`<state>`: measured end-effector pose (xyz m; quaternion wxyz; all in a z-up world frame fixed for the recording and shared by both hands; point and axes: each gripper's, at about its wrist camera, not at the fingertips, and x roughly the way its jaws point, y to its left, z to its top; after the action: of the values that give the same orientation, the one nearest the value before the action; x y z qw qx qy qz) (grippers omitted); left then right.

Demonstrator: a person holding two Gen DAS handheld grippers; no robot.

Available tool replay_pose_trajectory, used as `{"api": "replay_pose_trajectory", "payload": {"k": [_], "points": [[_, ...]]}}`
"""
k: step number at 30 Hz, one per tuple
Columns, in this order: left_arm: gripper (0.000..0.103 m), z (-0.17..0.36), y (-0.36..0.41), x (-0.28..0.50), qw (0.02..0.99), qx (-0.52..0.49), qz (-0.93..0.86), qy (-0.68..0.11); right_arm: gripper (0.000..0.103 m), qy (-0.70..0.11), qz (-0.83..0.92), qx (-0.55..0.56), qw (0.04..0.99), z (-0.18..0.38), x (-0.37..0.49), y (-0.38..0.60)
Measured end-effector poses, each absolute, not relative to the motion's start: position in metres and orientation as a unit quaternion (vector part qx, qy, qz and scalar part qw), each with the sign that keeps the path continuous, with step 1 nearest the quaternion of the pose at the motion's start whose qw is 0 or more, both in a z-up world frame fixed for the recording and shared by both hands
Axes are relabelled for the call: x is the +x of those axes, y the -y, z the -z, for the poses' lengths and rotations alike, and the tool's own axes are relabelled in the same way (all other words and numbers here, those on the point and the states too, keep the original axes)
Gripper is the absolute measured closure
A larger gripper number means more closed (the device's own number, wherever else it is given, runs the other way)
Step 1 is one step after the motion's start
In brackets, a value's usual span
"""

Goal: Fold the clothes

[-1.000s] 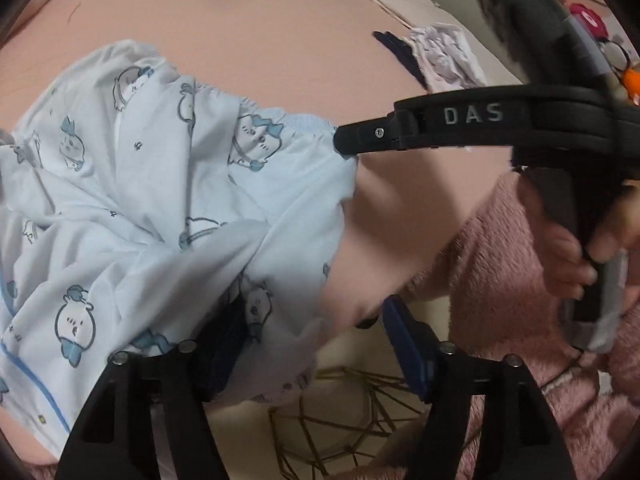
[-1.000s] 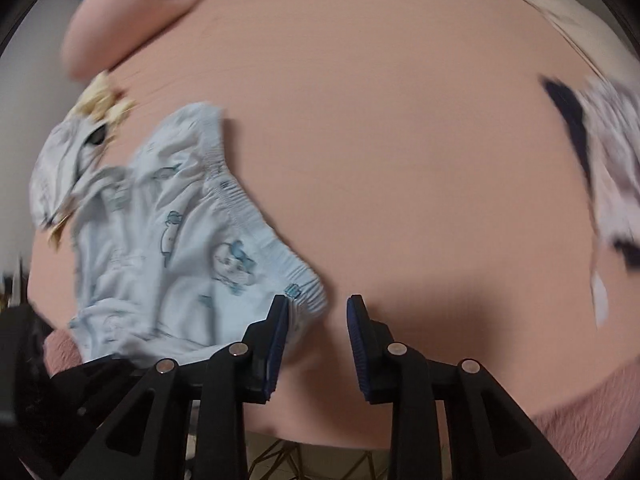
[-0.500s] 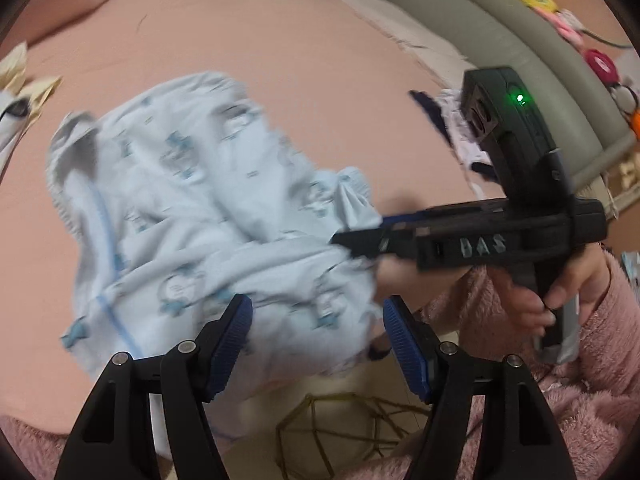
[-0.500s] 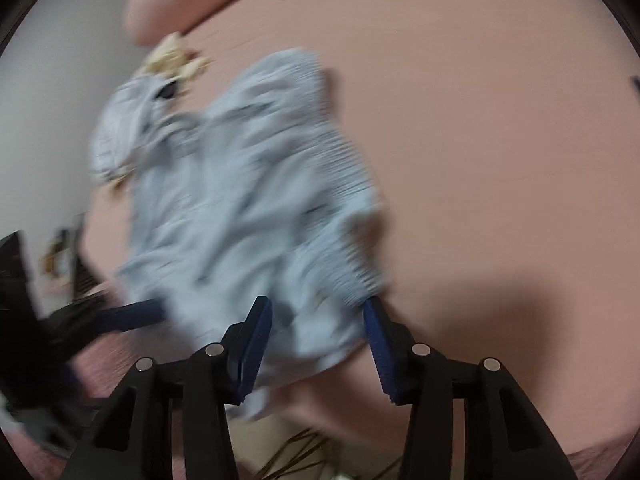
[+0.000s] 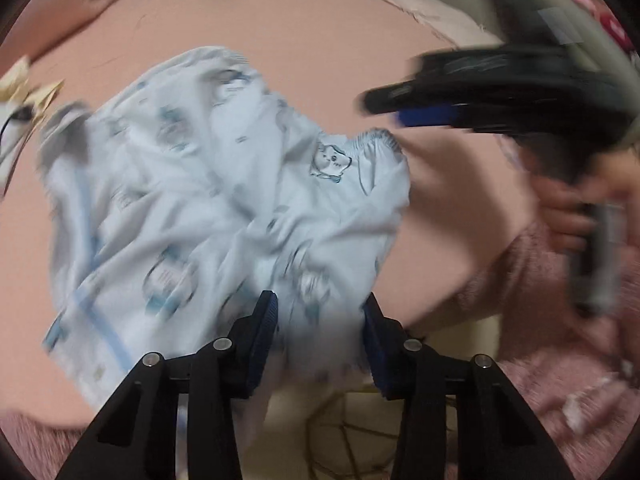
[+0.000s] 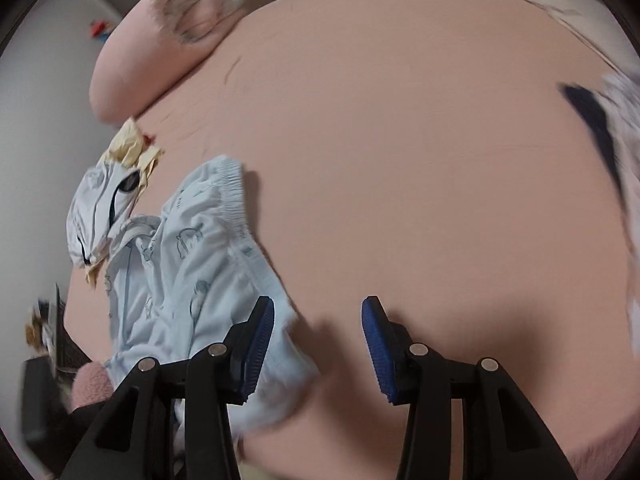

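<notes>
Light blue printed shorts (image 5: 208, 208) lie crumpled on the pink bed sheet (image 5: 304, 40). My left gripper (image 5: 320, 320) is open, its pads on either side of the shorts' near edge. My right gripper shows at the upper right of the left wrist view (image 5: 384, 104), blurred, lifted clear of the elastic waistband (image 5: 372, 140). In the right wrist view the right gripper (image 6: 318, 332) is open and empty over the sheet (image 6: 400, 160), with the shorts (image 6: 188, 248) to its left and under its left finger.
A white and yellow garment (image 6: 104, 192) lies beyond the shorts. A pink pillow (image 6: 160, 40) sits at the far end. A white and dark garment (image 6: 608, 128) lies at the right edge. A gold wire basket (image 5: 344, 432) stands below the bed edge.
The right gripper has opened, let go of the waistband and pulled away to the right. The left gripper has opened and the shorts have dropped onto the sheet.
</notes>
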<state>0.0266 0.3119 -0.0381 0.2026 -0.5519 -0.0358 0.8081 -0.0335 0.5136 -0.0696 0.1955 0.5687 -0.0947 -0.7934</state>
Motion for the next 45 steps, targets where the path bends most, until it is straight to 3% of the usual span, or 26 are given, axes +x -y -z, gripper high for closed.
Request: {"api": "replay_pose_trajectory", "payload": {"k": [3,6,9,11,15,18,22,24,29,31,33,37,38,39,41,45], "points": [[0.065,0.04,-0.279,0.036,0.165,-0.564,-0.807,0.053,0.056,0.021,0.769,0.592,0.239,0.091,-0.039,-0.467],[0.062,0.07,-0.268,0.027,0.115,-0.59,-0.799,-0.016,0.056,-0.031,0.772,0.587,0.242,0.095,-0.029,-0.451],[0.064,0.076,-0.251,0.001,0.118,-0.6,-0.791,-0.006,0.06,-0.063,0.759,0.599,0.248,0.096,-0.013,-0.457],[0.064,0.068,-0.242,-0.02,0.102,-0.582,-0.805,-0.045,0.06,-0.088,0.754,0.603,0.243,0.094,0.005,-0.462],[0.063,0.059,-0.195,-0.077,0.064,-0.557,-0.825,-0.064,0.056,-0.07,0.744,0.622,0.235,0.094,0.035,-0.468],[0.063,0.072,-0.176,-0.127,0.01,-0.55,-0.832,-0.075,0.055,-0.029,0.716,0.639,0.28,0.092,0.048,-0.446],[0.063,0.054,-0.168,-0.114,0.006,-0.55,-0.834,-0.035,0.056,0.003,0.68,0.636,0.365,0.071,0.049,-0.422],[0.062,0.043,-0.161,-0.09,0.018,-0.533,-0.845,-0.022,0.055,0.019,0.719,0.604,0.344,0.053,0.03,-0.431],[0.06,0.043,-0.165,-0.012,0.082,-0.572,-0.805,0.136,0.055,0.048,0.781,0.57,0.252,0.052,-0.046,-0.44],[0.056,0.058,-0.177,0.005,0.099,-0.588,-0.785,0.168,0.055,0.056,0.786,0.562,0.251,0.06,-0.079,-0.417],[0.041,0.067,-0.2,0.039,0.096,-0.607,-0.767,0.184,0.046,0.067,0.787,0.561,0.247,0.071,-0.108,-0.399],[0.036,0.09,-0.203,0.035,0.048,-0.597,-0.775,0.202,0.039,0.063,0.764,0.594,0.243,0.105,-0.124,-0.375],[0.038,0.09,-0.202,0.031,0.041,-0.587,-0.785,0.194,0.041,0.023,0.773,0.585,0.245,0.104,-0.117,-0.364],[0.053,0.089,-0.202,0.027,0.032,-0.578,-0.796,0.177,0.055,-0.017,0.781,0.574,0.246,0.104,-0.11,-0.354],[0.07,0.087,-0.2,0.017,0.009,-0.571,-0.814,0.103,0.072,-0.099,0.789,0.556,0.243,0.105,-0.094,-0.338],[0.069,0.093,-0.182,-0.007,0.013,-0.573,-0.818,0.035,0.075,-0.163,0.795,0.554,0.188,0.104,-0.073,-0.341]]}}
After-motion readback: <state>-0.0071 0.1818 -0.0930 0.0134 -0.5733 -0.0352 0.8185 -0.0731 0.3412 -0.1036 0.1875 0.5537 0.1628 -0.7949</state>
